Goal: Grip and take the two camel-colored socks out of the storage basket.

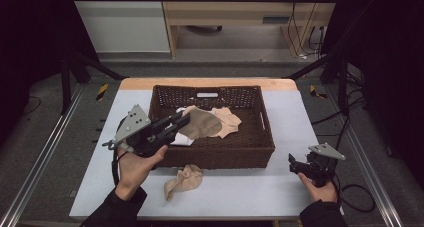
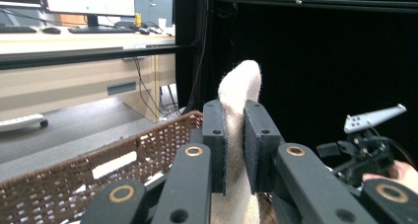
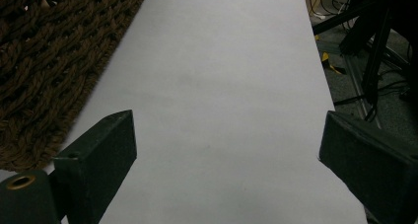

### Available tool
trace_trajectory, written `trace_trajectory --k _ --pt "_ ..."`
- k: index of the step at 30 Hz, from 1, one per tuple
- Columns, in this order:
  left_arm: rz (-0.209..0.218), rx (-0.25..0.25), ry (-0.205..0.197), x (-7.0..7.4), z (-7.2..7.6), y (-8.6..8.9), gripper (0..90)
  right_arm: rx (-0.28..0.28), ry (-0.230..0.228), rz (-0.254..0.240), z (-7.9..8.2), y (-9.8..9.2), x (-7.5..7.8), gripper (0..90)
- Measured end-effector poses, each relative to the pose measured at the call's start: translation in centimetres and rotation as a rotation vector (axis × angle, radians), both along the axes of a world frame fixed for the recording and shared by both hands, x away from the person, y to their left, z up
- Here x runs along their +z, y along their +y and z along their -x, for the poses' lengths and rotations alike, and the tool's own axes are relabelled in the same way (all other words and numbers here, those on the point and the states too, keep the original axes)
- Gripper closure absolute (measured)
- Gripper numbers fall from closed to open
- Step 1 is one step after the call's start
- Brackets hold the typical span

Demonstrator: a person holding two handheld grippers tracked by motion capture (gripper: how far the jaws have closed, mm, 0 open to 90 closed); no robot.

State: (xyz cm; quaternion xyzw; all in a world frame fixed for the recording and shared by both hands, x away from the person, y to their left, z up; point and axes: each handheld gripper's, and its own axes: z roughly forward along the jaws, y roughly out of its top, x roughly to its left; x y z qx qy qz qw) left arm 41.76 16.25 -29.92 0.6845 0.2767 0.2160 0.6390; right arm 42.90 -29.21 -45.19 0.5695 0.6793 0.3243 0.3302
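My left gripper (image 1: pixel 184 119) hovers over the left half of a brown wicker basket (image 1: pixel 225 157), shut on a tan sock (image 1: pixel 202 124) that hangs from its jaws. In the left gripper view the jaws (image 2: pixel 235 110) pinch the sock (image 2: pixel 241 83), whose pale end sticks up above them. A peach sock (image 1: pixel 227 119) and a white cloth (image 1: pixel 182 141) lie inside the basket. Another beige sock (image 1: pixel 184 179) lies crumpled on the table in front of it. My right gripper (image 1: pixel 292 162) rests low at the front right, open with nothing between its jaws (image 3: pixel 226 140).
The basket stands in the middle of a white tabletop (image 1: pixel 280 187); its woven wall (image 3: pixel 44 66) is close on the left in the right gripper view. Black frame bars and cables (image 1: pixel 350 192) run along the table's right side.
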Motion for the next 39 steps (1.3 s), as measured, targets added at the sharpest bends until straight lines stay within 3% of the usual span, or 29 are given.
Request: trace_trajectory --k 12,18,25,34,39 --pt "-0.021 -0.042 0.005 -2.1 3.1 0.1 80.4 -0.003 -0.006 -0.003 0.1 -0.1 0.1 7.5" --pt "-0.073 -0.075 0.027 -3.6 3.8 -1.0 80.4 -0.01 -0.021 -0.006 0.3 -0.2 0.4 7.4" --pt "-0.101 -0.096 0.093 -6.4 4.0 -1.9 80.4 -0.007 -0.015 -0.01 0.3 -0.2 0.3 7.4" --pt "-0.188 -0.114 0.197 -10.8 3.9 -2.9 80.4 -0.006 -0.018 -0.008 0.3 -0.2 0.3 7.4" --pt "-0.24 -0.102 0.231 -13.3 3.2 -3.5 80.4 -0.006 -0.015 -0.011 0.3 -0.2 0.3 7.3"
